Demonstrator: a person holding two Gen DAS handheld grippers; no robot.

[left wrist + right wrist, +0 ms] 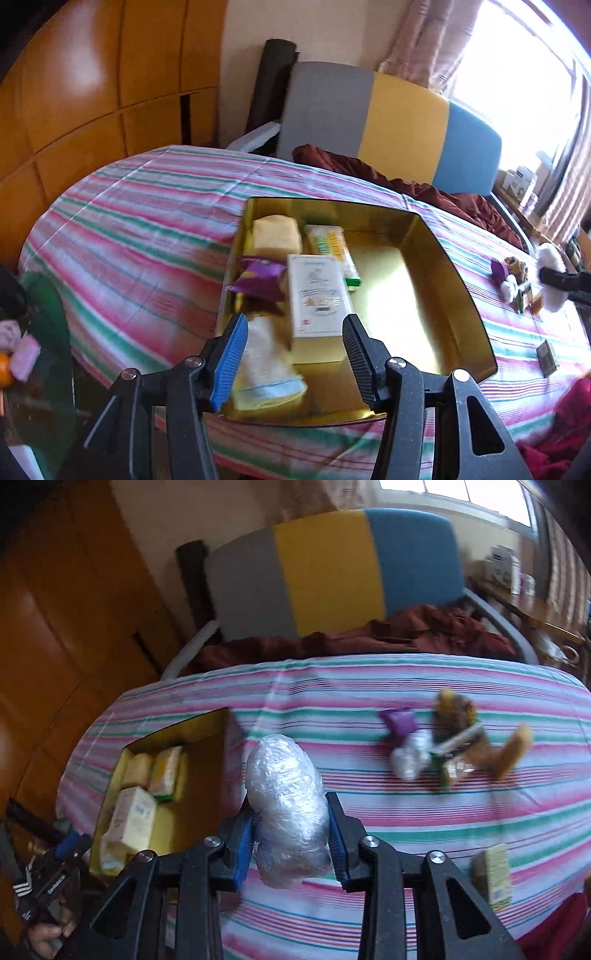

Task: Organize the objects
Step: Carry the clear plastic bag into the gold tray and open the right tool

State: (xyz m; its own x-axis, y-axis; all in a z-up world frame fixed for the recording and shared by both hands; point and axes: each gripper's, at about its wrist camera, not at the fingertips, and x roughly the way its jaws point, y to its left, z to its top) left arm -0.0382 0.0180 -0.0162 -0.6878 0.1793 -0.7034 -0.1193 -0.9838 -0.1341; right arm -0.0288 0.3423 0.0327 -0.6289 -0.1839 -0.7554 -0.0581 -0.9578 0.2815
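Observation:
A gold tin box (458, 280) lies on the striped bedspread (140, 229); it holds a white carton (317, 299), a purple packet (258, 277), a yellow sponge (275, 234) and a folded cloth (266, 365). My left gripper (295, 332) is open and empty above the box's near end. My right gripper (291, 812) is shut on a clear plastic-wrapped bundle (284, 805), held above the bedspread to the right of the box (207, 746). Loose small items (439, 738) lie in a pile further right.
A small yellow-green box (495, 875) lies at the near right of the bed. A grey, yellow and blue headboard (399, 125) and a maroon blanket (369, 635) are at the far end. A wooden wardrobe (74, 92) stands left.

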